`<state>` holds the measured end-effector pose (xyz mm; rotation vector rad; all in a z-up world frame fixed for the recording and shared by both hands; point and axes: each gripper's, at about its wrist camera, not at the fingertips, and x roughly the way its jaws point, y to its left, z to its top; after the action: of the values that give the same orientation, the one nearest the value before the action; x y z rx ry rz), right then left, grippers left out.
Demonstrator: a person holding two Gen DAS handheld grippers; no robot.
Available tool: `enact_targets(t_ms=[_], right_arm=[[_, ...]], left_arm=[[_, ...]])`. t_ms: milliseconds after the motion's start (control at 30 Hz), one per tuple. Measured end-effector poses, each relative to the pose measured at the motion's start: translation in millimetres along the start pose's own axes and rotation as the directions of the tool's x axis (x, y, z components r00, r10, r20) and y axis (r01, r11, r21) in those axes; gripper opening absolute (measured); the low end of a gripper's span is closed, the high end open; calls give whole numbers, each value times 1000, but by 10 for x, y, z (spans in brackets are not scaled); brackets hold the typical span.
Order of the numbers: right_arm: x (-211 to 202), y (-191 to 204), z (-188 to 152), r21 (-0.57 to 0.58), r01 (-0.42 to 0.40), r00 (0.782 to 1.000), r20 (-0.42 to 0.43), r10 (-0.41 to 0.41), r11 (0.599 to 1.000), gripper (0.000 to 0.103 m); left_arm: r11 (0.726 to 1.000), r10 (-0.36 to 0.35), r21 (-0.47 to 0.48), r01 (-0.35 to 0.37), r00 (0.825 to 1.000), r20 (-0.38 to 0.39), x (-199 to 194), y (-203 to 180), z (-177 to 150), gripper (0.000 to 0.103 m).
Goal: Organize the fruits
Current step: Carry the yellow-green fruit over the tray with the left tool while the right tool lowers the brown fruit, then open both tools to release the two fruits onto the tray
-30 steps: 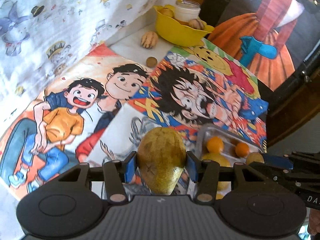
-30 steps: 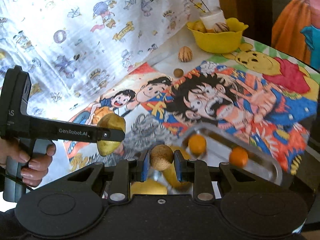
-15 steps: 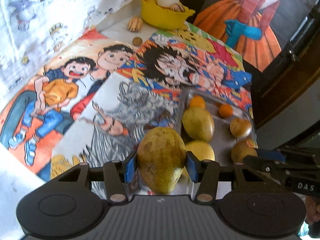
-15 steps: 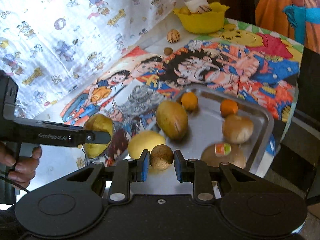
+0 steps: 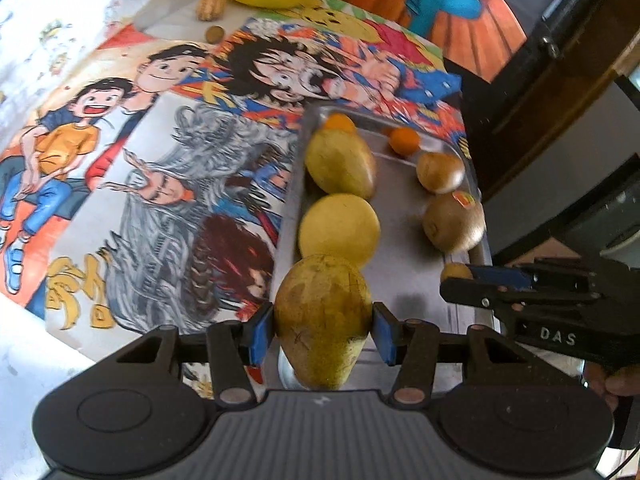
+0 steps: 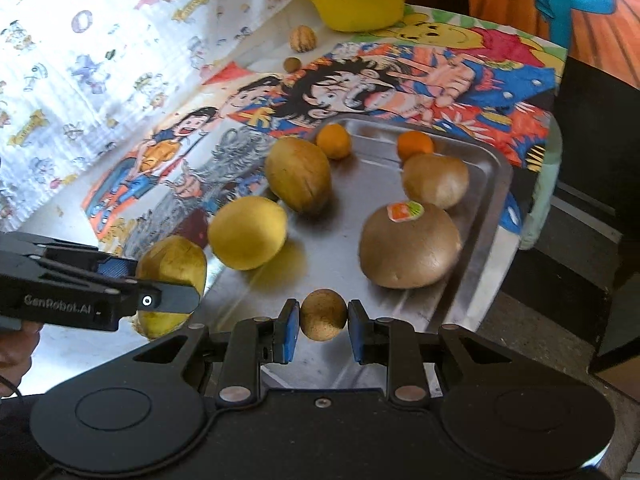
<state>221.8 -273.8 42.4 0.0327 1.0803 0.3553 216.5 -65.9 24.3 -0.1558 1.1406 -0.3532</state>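
My left gripper (image 5: 323,330) is shut on a yellow-green mango (image 5: 322,316), held over the near left corner of a steel tray (image 5: 404,264). My right gripper (image 6: 323,326) is shut on a small round brown fruit (image 6: 323,314) above the tray's (image 6: 320,264) near end. The tray holds a brownish mango (image 6: 298,174), a yellow mango (image 6: 247,232), two small oranges (image 6: 334,141), a large brown fruit with a sticker (image 6: 410,245) and a smaller brown fruit (image 6: 435,181). In the right wrist view the left gripper's held mango (image 6: 172,264) shows at the left.
A yellow bowl (image 6: 356,4) with fruit stands at the table's far end; a striped nut-like fruit (image 6: 303,39) and a small brown ball (image 6: 292,64) lie near it. A cartoon-print cloth (image 5: 180,168) covers the table. A dark cabinet (image 5: 560,80) is to the right.
Both grippers have moved toward the tray and lower with their fruits still held. The tray and its fruit now fill more of both views.
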Motion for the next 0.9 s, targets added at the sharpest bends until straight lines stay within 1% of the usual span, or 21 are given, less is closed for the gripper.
enact_targets(t_ms=[167, 333, 633, 733, 900], right_arm=[[30, -83, -49, 18, 34, 999, 2, -34, 999, 28], [87, -139, -80, 19, 49, 999, -9, -49, 999, 28], [132, -156, -91, 14, 49, 999, -20, -49, 999, 28], [140, -152, -81, 9, 46, 999, -24, -46, 999, 30], [127, -138, -60, 0, 40, 999, -26, -40, 999, 31]], left_arm=[[1000, 9, 21, -9, 1000, -29, 100, -77, -20, 55], [999, 23, 30, -21, 999, -43, 166, -118, -39, 55], [998, 44, 41, -42, 997, -59, 221, -167, -39, 55], [998, 50, 47, -47, 997, -65, 228, -178, -36, 56], [998, 52, 47, -48, 995, -89, 244, -181, -25, 56]])
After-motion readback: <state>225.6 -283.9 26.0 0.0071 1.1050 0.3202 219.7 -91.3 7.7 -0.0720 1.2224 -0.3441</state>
